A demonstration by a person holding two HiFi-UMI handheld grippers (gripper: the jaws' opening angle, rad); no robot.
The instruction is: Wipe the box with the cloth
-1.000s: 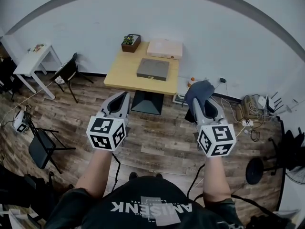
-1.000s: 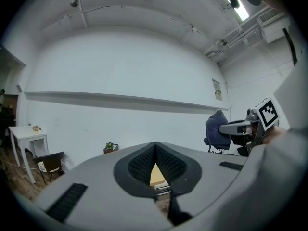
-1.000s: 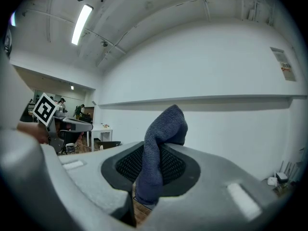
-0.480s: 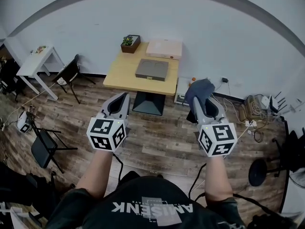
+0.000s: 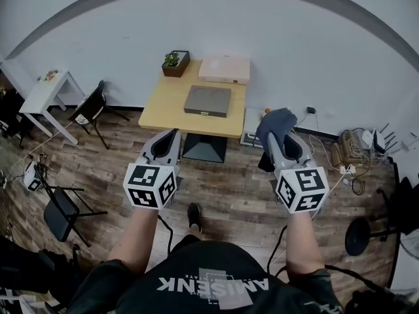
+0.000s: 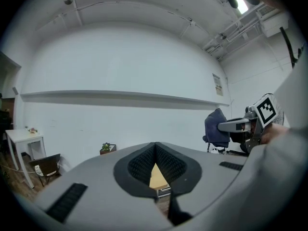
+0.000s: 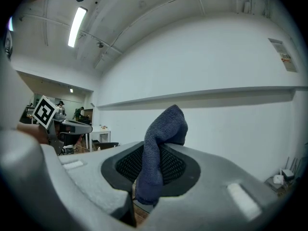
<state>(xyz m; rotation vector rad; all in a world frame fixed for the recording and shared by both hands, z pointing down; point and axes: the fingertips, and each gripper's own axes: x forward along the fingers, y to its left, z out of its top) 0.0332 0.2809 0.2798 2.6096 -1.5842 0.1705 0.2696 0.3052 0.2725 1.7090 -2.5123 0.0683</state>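
Our left gripper (image 6: 155, 153) hangs spare, jaws pressed together on nothing; ahead, well apart from both tools, the flat grey rectangular box (image 5: 208, 101) lies on the light wooden table (image 5: 169, 103), unwiped as we judge; our right gripper (image 7: 151, 167) pinches the dark blue towelling cloth (image 7: 163, 129), bunched forward, ready for wiping.

Left gripper (image 5: 169, 136) closed, empty; right gripper (image 5: 278, 139) pinches the cloth (image 5: 275, 122).
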